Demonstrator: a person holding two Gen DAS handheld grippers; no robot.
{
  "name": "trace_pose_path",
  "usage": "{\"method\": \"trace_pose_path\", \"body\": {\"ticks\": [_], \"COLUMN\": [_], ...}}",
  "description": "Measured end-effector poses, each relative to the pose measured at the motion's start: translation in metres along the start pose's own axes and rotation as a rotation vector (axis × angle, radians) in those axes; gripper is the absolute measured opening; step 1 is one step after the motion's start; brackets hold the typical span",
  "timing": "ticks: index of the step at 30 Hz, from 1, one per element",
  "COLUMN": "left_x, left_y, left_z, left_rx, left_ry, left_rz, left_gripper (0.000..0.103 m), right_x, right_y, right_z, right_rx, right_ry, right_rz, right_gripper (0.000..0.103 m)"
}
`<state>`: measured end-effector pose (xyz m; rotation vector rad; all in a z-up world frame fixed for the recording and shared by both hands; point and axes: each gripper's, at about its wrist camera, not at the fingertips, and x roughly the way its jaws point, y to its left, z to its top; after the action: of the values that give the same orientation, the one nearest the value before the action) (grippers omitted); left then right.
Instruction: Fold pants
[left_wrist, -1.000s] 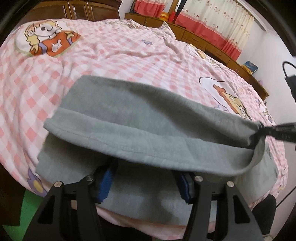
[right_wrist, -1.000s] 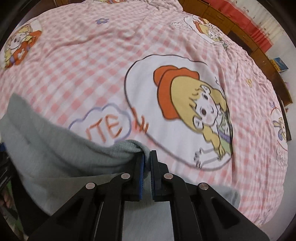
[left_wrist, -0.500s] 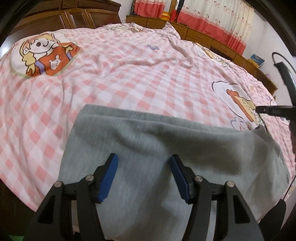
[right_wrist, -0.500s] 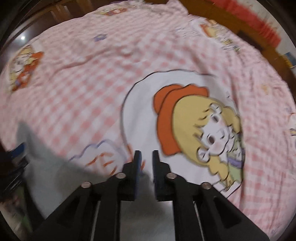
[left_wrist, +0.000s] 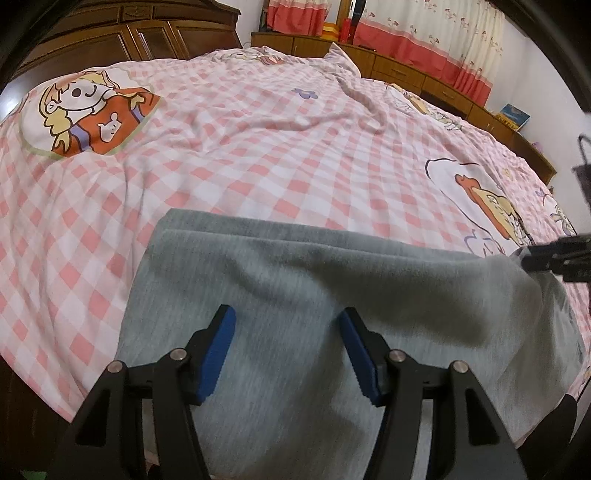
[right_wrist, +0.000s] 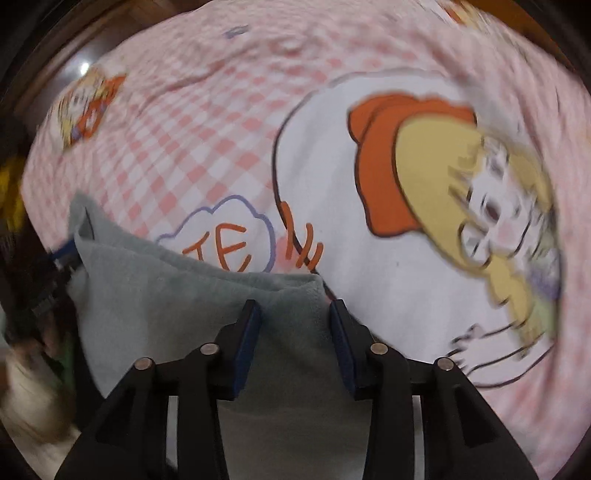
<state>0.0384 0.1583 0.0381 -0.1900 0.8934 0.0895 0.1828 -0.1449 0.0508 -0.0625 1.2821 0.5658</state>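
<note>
From the left wrist view, the grey pants (left_wrist: 295, 295) lie folded on the bed (left_wrist: 258, 147), near its front edge, on the pink checked bedsheet (left_wrist: 221, 177). The left tongs (left_wrist: 286, 347) hang just above the pants with their blue pads set wide apart and nothing between them. Beyond the pants, toward the far left of the bed, the sheet carries a cartoon girl print (left_wrist: 88, 114). At the right corner of the pants the right tongs (left_wrist: 554, 254) reach in from the side, touching or just beside the cloth; from here I cannot tell how they stand. Behind the bed run wooden cabinets (left_wrist: 406, 70) and red-and-white curtains (left_wrist: 424, 33).

From the right wrist view, which is blurred, the right tongs (right_wrist: 295, 332) are spread wide over the right corner of the pants (right_wrist: 192, 295), gripping nothing. Just past the pants' fold the sheet shows a girl in an orange hat (right_wrist: 443, 173). At the pants' left end, a blue pad of the left tongs (right_wrist: 62, 254) shows.
</note>
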Motion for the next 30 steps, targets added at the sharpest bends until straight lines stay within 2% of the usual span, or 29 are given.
{"method": "trace_pose_path", "body": {"ticks": [1, 2, 3, 5, 7, 9, 14, 17, 19, 23, 25, 28, 30], "left_x": [0.0, 0.0, 0.001, 0.001, 0.001, 0.001, 0.0, 0.007, 0.016, 0.03, 0.033, 0.035, 0.034], "left_y": [0.0, 0.0, 0.0, 0.0, 0.0, 0.0, -0.002, -0.005, -0.006, -0.006, -0.005, -0.004, -0.004], "left_z": [0.0, 0.0, 0.0, -0.001, -0.001, -0.001, 0.005, 0.019, 0.027, 0.032, 0.035, 0.036, 0.037], "left_rx": [0.0, 0.0, 0.0, 0.001, 0.001, -0.004, 0.012, 0.037, 0.057, 0.101, 0.109, 0.103, 0.106], "left_ry": [-0.001, -0.003, -0.005, -0.005, -0.006, -0.01, -0.067, -0.076, -0.075, -0.081, -0.084, -0.085, -0.086], "left_rz": [0.001, 0.001, 0.003, 0.004, 0.004, 0.004, -0.01, 0.03, 0.065, 0.09, 0.091, 0.084, 0.079], "left_gripper": [0.062, 0.062, 0.062, 0.063, 0.063, 0.063, 0.063, 0.063, 0.065, 0.073, 0.075, 0.077, 0.077], "right_x": [-0.003, -0.006, -0.009, -0.023, -0.039, -0.044, -0.007, 0.013, 0.016, 0.018, 0.017, 0.011, 0.003], "right_y": [-0.001, -0.002, -0.002, 0.001, 0.001, -0.007, -0.011, -0.015, -0.02, -0.032, -0.031, -0.025, -0.024], "right_z": [-0.003, -0.005, -0.008, -0.015, -0.019, -0.018, -0.006, -0.004, -0.005, -0.006, -0.007, -0.01, -0.012], "right_rx": [0.001, -0.003, -0.012, -0.049, -0.047, -0.003, 0.008, -0.009, -0.004, 0.049, 0.062, 0.085, 0.147], "right_ry": [-0.019, -0.038, -0.057, -0.134, -0.228, -0.279, -0.245, -0.229, -0.23, -0.239, -0.248, -0.266, -0.259], "right_rz": [0.034, 0.063, 0.075, 0.066, 0.046, 0.049, -0.031, -0.077, -0.069, -0.002, 0.002, 0.006, 0.027], "right_gripper": [0.035, 0.021, 0.014, 0.008, 0.008, 0.008, 0.007, 0.007, 0.007, 0.008, 0.008, 0.016, 0.023]}}
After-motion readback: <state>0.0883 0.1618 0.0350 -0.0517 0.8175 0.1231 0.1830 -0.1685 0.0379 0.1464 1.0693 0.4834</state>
